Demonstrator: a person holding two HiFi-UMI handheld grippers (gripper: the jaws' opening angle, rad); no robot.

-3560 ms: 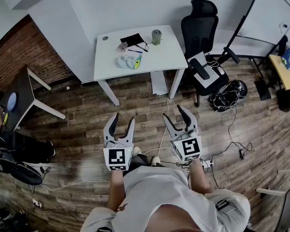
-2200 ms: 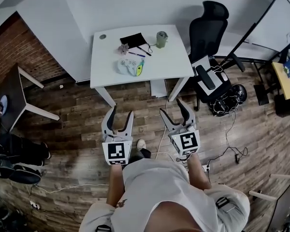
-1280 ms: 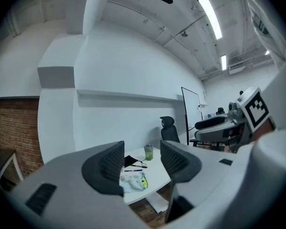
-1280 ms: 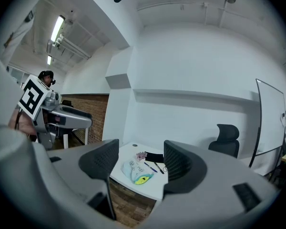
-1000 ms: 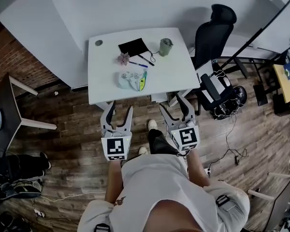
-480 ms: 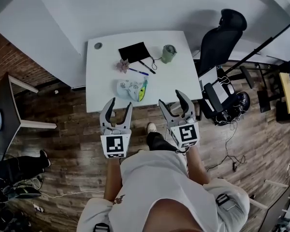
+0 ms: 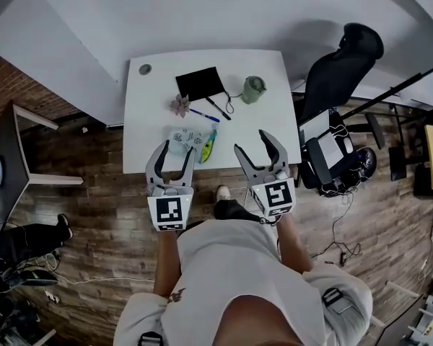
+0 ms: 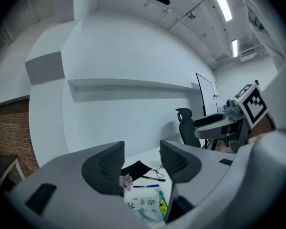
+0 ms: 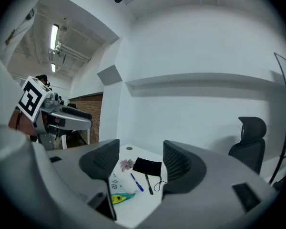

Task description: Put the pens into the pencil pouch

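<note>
Looking straight down in the head view on a white surface (image 7: 148,132), upper centre of the frame, with wood floor (image 7: 94,215) below and to its left. Holding the left gripper (image 7: 177,148) centre left, against the near edge of that surface: fingers spread wide, nothing between them. Same story at the right gripper (image 7: 252,143), just right of centre — fingers well apart, gripping nothing.

Up the frame from the fingers, spotting the pens. Blue pen (image 7: 202,115) and black pen (image 7: 219,108), lying near each other around the middle of the surface, both bare on it and outside any pouch. Just above them, a flat black pouch (image 7: 200,83), lying closed, with a thin cord (image 7: 233,105) trailing down beside the black pen. Left of the blue pen, a small pink flower-like thing (image 7: 179,107). Right of the black pouch, a green cup (image 7: 255,89), standing upright.

Lower down, near the front edge, a pale printed pouch (image 7: 179,138) with a green-and-yellow piece (image 7: 206,147) at its right end, framed just above the left gripper's fingertips. Can't tell how high those fingers sit over it. In the left gripper view, showing low between the spread fingers, with both pens and the black pouch lined up beyond.

Upper right, a black office chair (image 7: 343,63) off the corner of the surface.
</note>
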